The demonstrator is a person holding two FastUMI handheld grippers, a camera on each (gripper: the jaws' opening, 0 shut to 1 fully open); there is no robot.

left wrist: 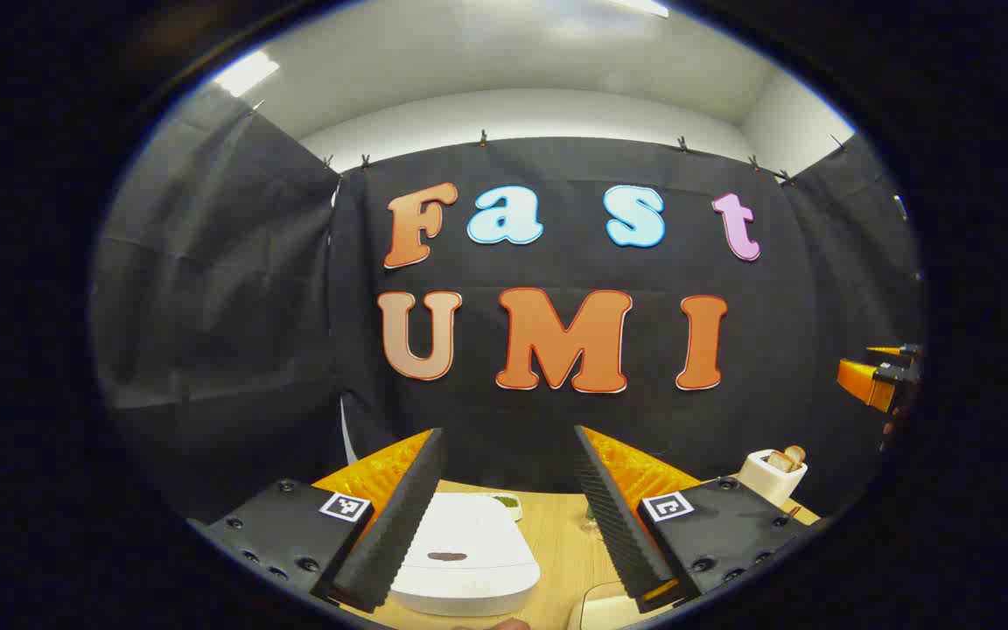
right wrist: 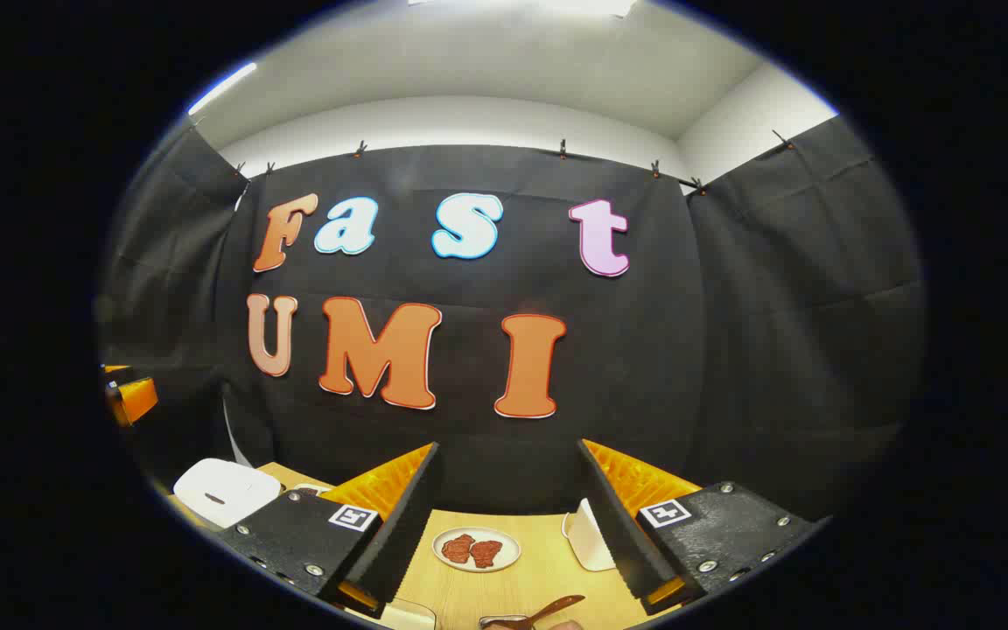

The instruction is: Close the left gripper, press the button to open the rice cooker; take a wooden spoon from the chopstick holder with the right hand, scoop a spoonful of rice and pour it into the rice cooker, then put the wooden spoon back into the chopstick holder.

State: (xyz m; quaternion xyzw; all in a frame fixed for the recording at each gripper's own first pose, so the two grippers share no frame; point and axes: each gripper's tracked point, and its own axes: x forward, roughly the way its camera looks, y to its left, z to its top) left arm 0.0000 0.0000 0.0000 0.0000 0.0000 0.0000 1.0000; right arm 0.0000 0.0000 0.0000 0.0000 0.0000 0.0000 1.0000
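Both grippers hovered with jaws spread wide and empty, the left gripper (left wrist: 508, 516) above the closed white rice cooker (left wrist: 466, 560) on the tabletop (left wrist: 565, 542), the right gripper (right wrist: 508, 525) above a wooden spoon (right wrist: 548, 609).

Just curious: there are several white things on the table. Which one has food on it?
The small round plate between the jaws, carrying two reddish-brown pieces; the rice cooker stays closed.

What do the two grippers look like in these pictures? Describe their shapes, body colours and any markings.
Each gripper, left and right, has two long wedge-shaped fingers with ridged, saw-toothed inner faces. Behind the fingers sit orange ribbed plastic parts and flat black plates fastened with round screws. Every plate carries a small square black-and-white marker. No cables or sleeves can be seen.
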